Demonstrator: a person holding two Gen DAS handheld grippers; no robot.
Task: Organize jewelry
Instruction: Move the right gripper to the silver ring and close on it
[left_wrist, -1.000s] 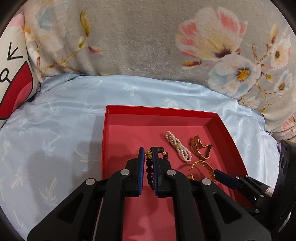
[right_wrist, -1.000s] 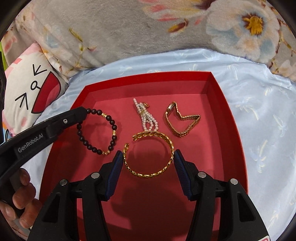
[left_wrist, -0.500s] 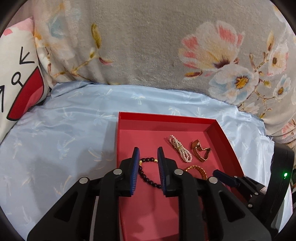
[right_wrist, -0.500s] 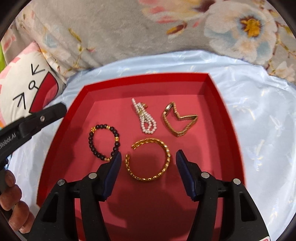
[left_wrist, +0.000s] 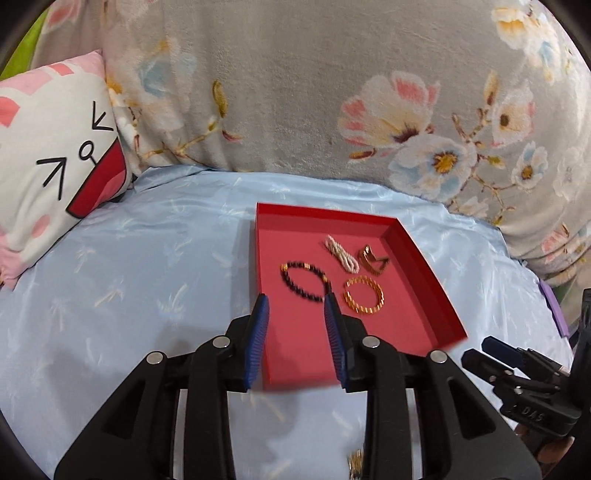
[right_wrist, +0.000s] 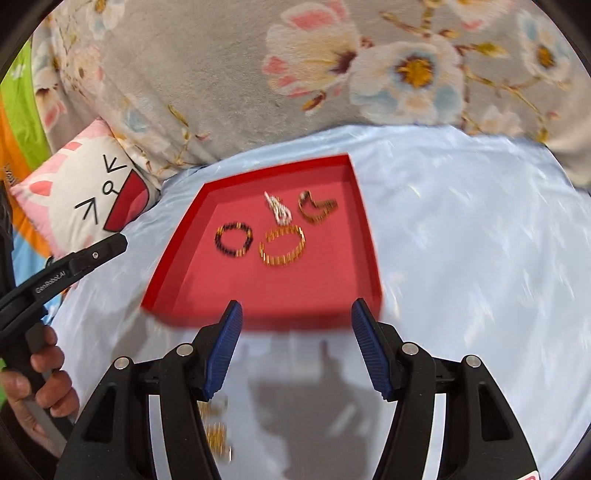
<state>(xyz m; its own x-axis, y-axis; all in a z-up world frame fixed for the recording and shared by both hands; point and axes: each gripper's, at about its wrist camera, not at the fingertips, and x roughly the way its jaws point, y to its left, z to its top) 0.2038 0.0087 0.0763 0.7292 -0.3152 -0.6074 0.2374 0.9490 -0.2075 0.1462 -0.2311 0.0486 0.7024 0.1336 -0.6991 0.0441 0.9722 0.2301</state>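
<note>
The left gripper (left_wrist: 297, 306) hangs over the near left corner of the red tray (left_wrist: 428, 273), its blue pads spreading apart with nothing caught between them; the black bead bracelet (left_wrist: 304, 280) lies on the tray floor just beyond the tips. The right gripper (right_wrist: 295, 314) stands well open and holds nothing, poised above the pale blue satin sheet (right_wrist: 461, 258) at the tray's near edge. A hand (right_wrist: 33, 384) grips the left tool's handle at the left edge of the right wrist view. Down by the right gripper's left finger a small blurred gold piece (right_wrist: 216, 435) lies on the sheet, too smeared to tell what it is. Inside the tray, the bead bracelet sits to the left, a gold bangle (right_wrist: 282, 245) just right of it, then farther back a pearl strand (right_wrist: 279, 210) and a bent gold chain bracelet (right_wrist: 316, 210) side by side. Beyond the tray the sheet runs up to a grey floral blanket (left_wrist: 295, 92), with a pink cat-face cushion (left_wrist: 55, 158) far left
</note>
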